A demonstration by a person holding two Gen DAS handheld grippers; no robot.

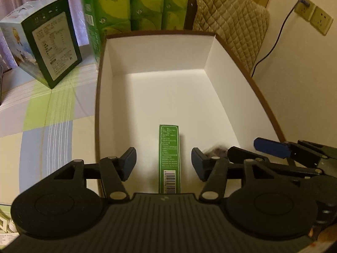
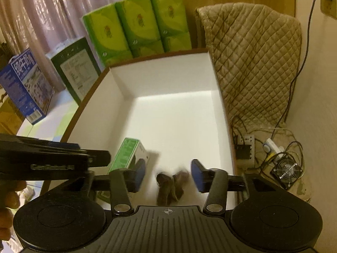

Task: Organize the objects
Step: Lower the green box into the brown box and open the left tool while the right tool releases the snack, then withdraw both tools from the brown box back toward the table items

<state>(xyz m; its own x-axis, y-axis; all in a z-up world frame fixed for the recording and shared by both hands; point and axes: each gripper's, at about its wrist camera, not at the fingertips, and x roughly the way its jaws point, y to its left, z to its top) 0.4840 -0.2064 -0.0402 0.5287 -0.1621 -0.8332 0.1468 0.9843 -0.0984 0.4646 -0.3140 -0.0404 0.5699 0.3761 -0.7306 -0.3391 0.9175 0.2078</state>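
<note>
A big white box with a brown rim (image 1: 99,105) fills both views. A slim green carton (image 1: 169,158) lies flat on its floor near the front wall. My left gripper (image 1: 164,161) hovers over the carton, open, with both pads clear of it. A dark brown crumpled item (image 2: 170,185), blurred, lies on the box floor to the right of the green carton (image 2: 126,156). My right gripper (image 2: 168,174) stands open above the brown item, not touching it. Only a small part of the brown item (image 1: 217,150) shows in the left wrist view.
Green tissue packs (image 2: 134,25) stand behind the box. A dark green carton (image 1: 52,42) and a blue milk carton (image 2: 25,84) sit on the checked tablecloth to the left. A quilted chair (image 2: 252,63) stands right, with a power strip, cables and a small fan (image 2: 287,171) below.
</note>
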